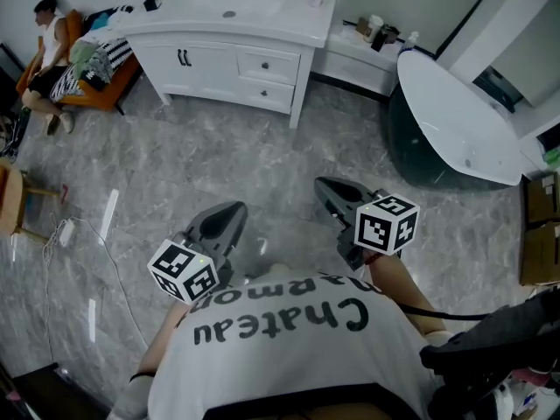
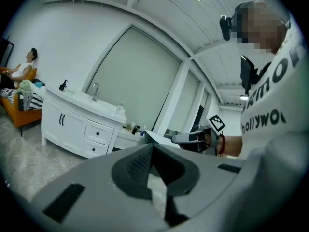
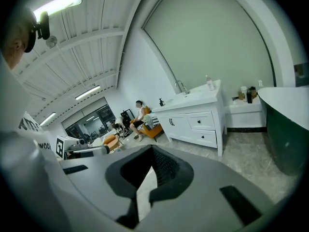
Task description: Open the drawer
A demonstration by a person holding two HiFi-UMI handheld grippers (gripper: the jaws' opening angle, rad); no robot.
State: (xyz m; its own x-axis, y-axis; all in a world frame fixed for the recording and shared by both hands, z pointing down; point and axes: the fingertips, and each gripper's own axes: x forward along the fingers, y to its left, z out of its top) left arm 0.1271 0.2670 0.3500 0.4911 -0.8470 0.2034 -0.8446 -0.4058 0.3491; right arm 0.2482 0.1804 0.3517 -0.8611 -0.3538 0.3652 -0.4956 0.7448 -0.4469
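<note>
Claws both closed and empty: left gripper (image 1: 229,219) and right gripper (image 1: 328,192); the drawer (image 1: 280,64) sits in the vanity (image 1: 219,26) well ahead, so approach squarely and part one pair of jaws for its knob (image 3: 199,122)

Cardboard boxes (image 1: 542,226) ran off the head view's right edge, a wooden stool (image 1: 10,201) off its left. Items (image 1: 378,31) on the side shelf (image 1: 354,59) were too small to identify.
</note>
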